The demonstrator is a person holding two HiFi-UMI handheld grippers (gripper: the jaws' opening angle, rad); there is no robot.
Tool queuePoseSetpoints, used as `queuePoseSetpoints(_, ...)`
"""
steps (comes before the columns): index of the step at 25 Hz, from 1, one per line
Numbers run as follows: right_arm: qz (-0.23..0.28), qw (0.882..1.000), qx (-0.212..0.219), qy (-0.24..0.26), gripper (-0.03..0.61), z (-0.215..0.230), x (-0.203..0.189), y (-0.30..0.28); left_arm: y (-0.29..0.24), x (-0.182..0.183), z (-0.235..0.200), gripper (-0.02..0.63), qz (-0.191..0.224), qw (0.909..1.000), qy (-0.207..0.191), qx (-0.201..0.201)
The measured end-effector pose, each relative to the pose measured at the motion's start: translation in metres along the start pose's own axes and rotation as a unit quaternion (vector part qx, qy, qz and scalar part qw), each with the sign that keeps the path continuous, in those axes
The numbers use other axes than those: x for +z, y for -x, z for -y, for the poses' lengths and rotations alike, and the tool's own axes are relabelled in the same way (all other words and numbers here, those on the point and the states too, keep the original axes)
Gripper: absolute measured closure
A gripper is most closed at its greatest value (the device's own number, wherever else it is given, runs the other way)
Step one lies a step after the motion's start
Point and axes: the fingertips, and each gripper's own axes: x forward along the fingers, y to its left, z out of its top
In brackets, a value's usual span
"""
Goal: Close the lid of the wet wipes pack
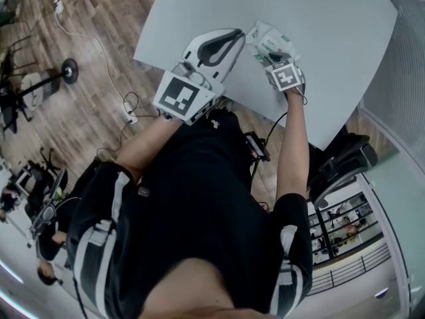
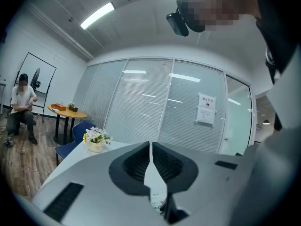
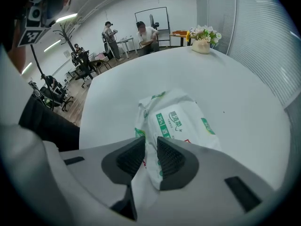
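The wet wipes pack [image 3: 181, 119] lies flat on the white worktop [image 3: 117, 93]. The right claw [image 3: 150, 144] points down at it, jaws slightly apart and gripping nothing, probably to press the lid. The left claw [image 2: 150, 147], closed and empty, hovers just beside.
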Motion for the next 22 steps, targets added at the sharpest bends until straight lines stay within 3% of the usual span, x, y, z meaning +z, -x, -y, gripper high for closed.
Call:
queuePoseSetpoints(6,-0.015,0.999,-0.043,0.024,0.502,0.003,-0.003,-0.006,0.003,-0.001,0.005,0.575,-0.002,1.0000,-0.002,0.002)
queuePoseSetpoints(14,-0.028,0.998,-0.045,0.027,0.500,0.002,0.001,-0.009,0.007,-0.002,0.008,0.575,0.001,1.0000,-0.007,0.005)
queuePoseSetpoints(22,-0.023,0.996,-0.080,0.036,0.497,0.001,0.001,-0.012,0.011,-0.002,0.013,0.575,0.002,0.9980,-0.062,0.014)
